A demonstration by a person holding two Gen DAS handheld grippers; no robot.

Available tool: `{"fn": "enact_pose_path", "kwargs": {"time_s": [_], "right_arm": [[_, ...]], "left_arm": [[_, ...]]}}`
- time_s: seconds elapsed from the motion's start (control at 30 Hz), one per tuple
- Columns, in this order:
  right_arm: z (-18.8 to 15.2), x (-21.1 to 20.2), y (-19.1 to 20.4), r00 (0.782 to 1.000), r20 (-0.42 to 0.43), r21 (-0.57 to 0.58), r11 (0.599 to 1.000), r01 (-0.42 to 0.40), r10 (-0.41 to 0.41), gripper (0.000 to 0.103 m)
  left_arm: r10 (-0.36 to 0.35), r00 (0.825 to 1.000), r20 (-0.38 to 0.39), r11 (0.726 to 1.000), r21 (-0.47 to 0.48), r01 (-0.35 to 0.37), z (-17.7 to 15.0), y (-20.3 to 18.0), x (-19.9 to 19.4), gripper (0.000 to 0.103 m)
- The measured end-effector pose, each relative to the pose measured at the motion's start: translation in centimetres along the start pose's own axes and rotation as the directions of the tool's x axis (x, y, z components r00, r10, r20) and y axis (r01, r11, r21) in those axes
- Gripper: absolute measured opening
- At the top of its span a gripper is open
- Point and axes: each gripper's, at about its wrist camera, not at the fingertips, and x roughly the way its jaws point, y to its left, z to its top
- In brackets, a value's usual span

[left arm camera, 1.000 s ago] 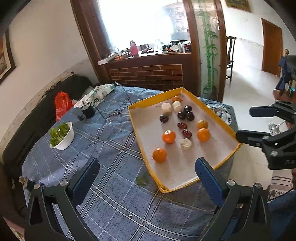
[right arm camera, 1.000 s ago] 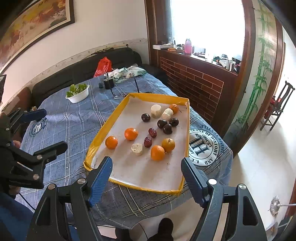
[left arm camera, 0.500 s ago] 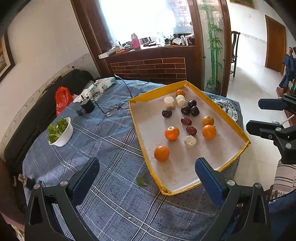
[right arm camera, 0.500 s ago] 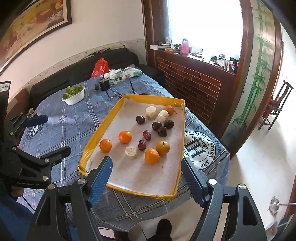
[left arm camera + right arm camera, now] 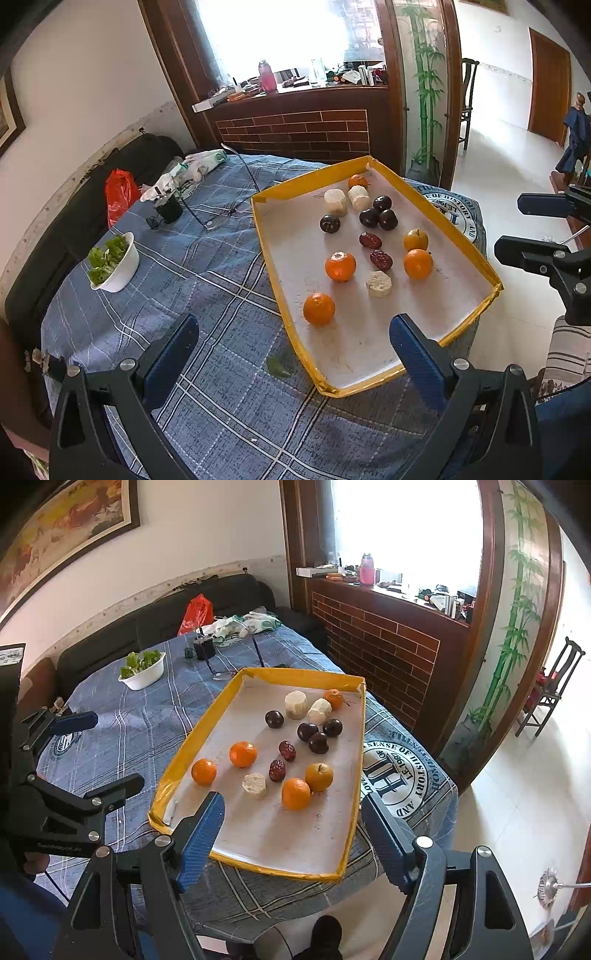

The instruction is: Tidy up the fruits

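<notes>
We find both grippers, left (image 5: 293, 349) and right (image 5: 291, 834), wide apart and empty. Fruits lie scattered, unsorted, in the tray (image 5: 458, 230). Risk: round oranges (image 5: 295, 793) may roll if nudged by a finger.

Both wrist views look steeply down past their own gripper onto the worktop (image 5: 207, 280) from close above its near edge, the left gripper (image 5: 293, 356) facing it from the tray's (image 5: 373, 386) left, the right gripper (image 5: 293, 836) from its near end, sharing the tray and bowl (image 5: 142, 677).
</notes>
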Motion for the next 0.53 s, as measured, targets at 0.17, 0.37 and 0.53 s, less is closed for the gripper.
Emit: {"fn": "enact_pose_path", "kwargs": {"time_s": [0.17,0.37,0.53], "right_arm": [[0.0,0.1,-0.3,1.0,-0.002,0.007,1.0,0.003,-0.003,0.081],[-0.1,-0.1,-0.7,1.0,0.001,0.018,1.0,0.011,-0.011,0.081],[-0.2,0.0,-0.9,1.0,0.002,0.03,0.999,0.015,-0.015,0.081]], "left_arm": [[-0.014,1.0,-0.014,1.0,0.015,0.014,0.1,-0.5,0.6,0.103],[-0.03,0.999,-0.028,0.999,0.034,0.031,0.4,-1.4,1.3,0.103],[-0.028,1.0,-0.014,0.999,0.032,0.028,0.0,-2.0,1.2,0.103]]}}
